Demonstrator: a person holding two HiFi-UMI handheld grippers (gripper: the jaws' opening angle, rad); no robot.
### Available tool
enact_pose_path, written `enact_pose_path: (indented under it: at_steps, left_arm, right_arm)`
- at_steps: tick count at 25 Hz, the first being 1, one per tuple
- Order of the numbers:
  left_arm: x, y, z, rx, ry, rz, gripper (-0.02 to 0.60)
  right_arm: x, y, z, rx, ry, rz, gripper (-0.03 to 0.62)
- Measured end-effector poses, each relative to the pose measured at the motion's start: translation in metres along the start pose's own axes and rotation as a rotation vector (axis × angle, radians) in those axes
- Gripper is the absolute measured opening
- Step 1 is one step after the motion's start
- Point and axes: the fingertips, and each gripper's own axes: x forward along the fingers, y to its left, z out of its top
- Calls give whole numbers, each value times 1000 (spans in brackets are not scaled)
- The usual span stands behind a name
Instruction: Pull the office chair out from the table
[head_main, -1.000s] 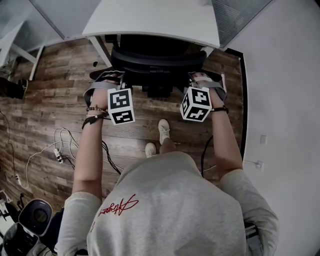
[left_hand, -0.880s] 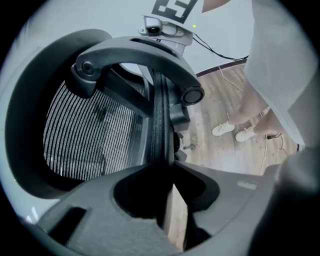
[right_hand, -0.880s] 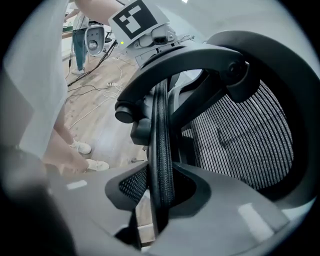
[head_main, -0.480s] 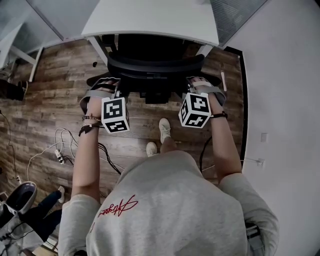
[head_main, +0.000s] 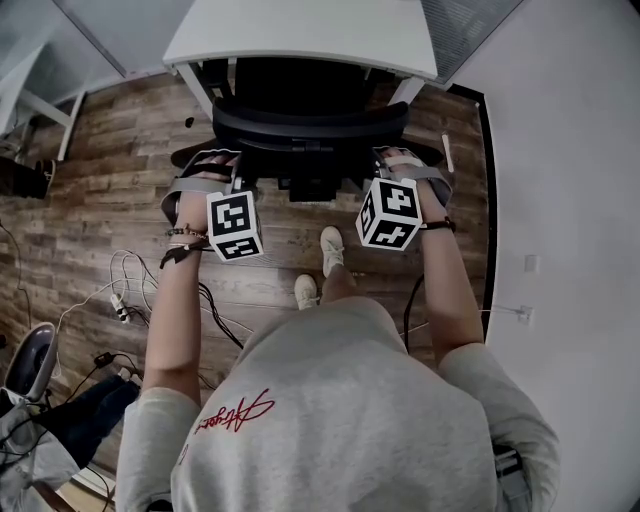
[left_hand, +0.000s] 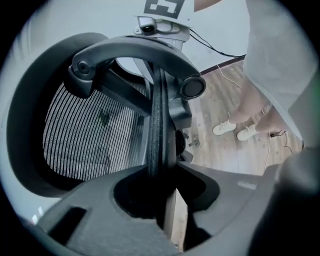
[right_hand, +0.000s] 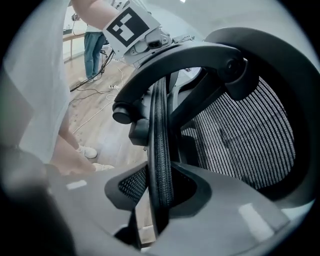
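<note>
The black mesh office chair (head_main: 310, 125) stands half under the white table (head_main: 300, 35) at the top of the head view. My left gripper (head_main: 222, 165) is shut on the left edge of the chair's backrest, my right gripper (head_main: 395, 160) on its right edge. In the left gripper view the backrest rim (left_hand: 156, 120) runs upright between the jaws of the left gripper (left_hand: 161, 172). The right gripper view has the same rim (right_hand: 161, 130) clamped in the right gripper (right_hand: 161, 185), with the curved headrest bar (right_hand: 180, 62) above it.
Loose cables (head_main: 120, 290) lie on the wooden floor at the left. A white wall (head_main: 570, 200) runs along the right. My shoes (head_main: 325, 265) are just behind the chair. Another person's legs (head_main: 70, 420) are at the bottom left. A second white desk (head_main: 30, 90) is at the far left.
The chair back and both grippers have come slightly toward me, away from the table edge. The person at the bottom left has shifted.
</note>
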Motion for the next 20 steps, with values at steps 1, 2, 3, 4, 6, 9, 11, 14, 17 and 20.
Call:
enact_pose_path:
  at_steps: [1,2,3,4,6,9,11,14,17,20]
  left_arm:
    - [0,0,0,5,5,4,104]
    - [1,0,0,10,9,9,103]
    - [0,0,0,15,10,14,101]
    - [0,0,0,18,11,17,100]
    - [0,1,0,21,9,18,98]
    - [-1,1,0,19,6,13,98]
    - [-1,0,-1,17,6,11,98]
    - [-1,0,1,18,3,11,97]
    - [-1,0,1,11,3,-6,97]
    - [-1,0,1,10,4,-4,95]
  right_arm:
    - [0,1,0,3,1,2,112]
    - [0,1,0,5,1,5,112]
    - [-1,1,0,6,1,6,112]
    - [-1,1,0,6,1,6,112]
    - [-2,0,0,7,2,6,112]
    - [-2,0,1,11,3,15,114]
    - [-2,1,2,12,2,19,114]
    - [-4,2,1,14,3,18,112]
    - [-5,2,1,14,2,16,112]
    - [-5,1,1,9,2,12,112]
